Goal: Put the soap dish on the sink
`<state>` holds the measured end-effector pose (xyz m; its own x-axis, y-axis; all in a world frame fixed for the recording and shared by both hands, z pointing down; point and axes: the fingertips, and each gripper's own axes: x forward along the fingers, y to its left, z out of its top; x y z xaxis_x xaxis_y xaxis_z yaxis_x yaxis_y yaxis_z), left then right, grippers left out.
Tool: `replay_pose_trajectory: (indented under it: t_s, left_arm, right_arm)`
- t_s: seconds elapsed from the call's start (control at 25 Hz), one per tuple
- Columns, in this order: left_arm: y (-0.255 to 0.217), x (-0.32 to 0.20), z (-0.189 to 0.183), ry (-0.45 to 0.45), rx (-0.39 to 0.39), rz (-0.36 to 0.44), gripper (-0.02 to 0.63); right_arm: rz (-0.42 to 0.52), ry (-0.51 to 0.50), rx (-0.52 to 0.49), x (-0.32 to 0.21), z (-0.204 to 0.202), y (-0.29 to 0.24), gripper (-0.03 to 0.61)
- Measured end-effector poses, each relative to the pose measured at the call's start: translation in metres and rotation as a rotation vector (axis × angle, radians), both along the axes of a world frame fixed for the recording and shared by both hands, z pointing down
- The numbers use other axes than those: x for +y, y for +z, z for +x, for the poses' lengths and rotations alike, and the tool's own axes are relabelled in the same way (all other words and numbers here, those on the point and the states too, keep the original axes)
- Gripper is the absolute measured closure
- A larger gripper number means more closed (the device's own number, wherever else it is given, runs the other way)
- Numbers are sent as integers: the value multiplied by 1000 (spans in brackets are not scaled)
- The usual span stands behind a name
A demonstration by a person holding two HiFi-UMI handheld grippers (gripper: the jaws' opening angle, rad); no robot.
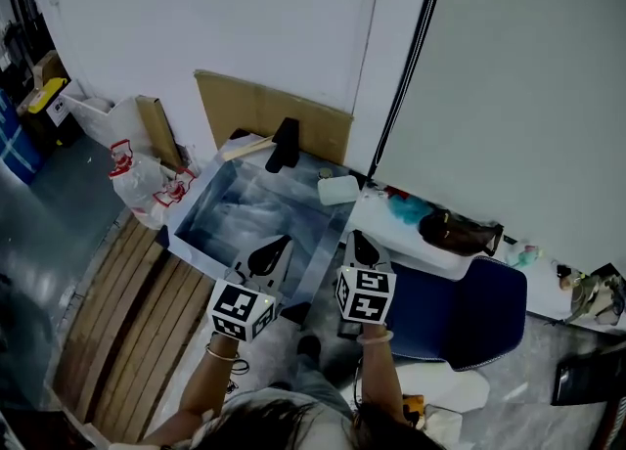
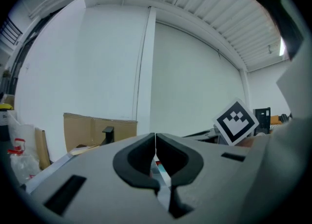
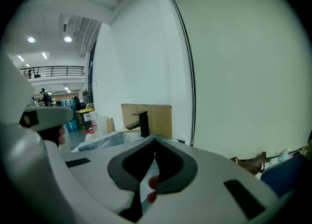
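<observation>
Both tongs pressed together, nothing pinched; soap dish at the sink's far right corner.

On my feed the left gripper [image 1: 272, 254] and right gripper [image 1: 359, 245] hover side by side at the near edge of the sink [image 1: 240, 208]. Their own views show each pair of jaws meeting at the tips with nothing between them. The soap dish [image 1: 338, 189], pale and rounded, lies just right of the black faucet [image 1: 284, 145], well apart from both grippers. I can't tell whether it rests on the rim or on the white ledge [image 1: 411, 238] beside it. A cardboard sheet [image 1: 274, 111] stands behind the sink and a blue chair [image 1: 469, 311] is near the right gripper.
</observation>
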<state>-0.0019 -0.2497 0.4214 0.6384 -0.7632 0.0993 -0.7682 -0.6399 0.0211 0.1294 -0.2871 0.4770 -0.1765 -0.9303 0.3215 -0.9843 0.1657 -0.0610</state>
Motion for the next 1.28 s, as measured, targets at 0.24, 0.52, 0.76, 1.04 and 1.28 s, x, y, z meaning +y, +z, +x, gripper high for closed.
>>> replay_pose_trajectory:
  t_s: [0.24, 0.52, 0.76, 1.04, 1.28]
  left_arm:
    - [-13, 31, -12, 19, 16, 32, 603]
    - [-29, 66, -23, 40, 25, 71, 603]
    - [-38, 97, -31, 42, 34, 89, 603]
    - [-43, 129, -41, 43, 43, 101, 603]
    - [-44, 149, -50, 41, 43, 102, 603]
  right_arm:
    - [42, 5, 10, 37, -17, -21, 552]
    - [85, 2, 24, 79, -38, -44, 552]
    - [120, -7, 51, 116, -49, -62, 552]
    - [161, -23, 64, 154, -62, -82, 552]
    - [181, -22, 61, 181, -72, -90, 552]
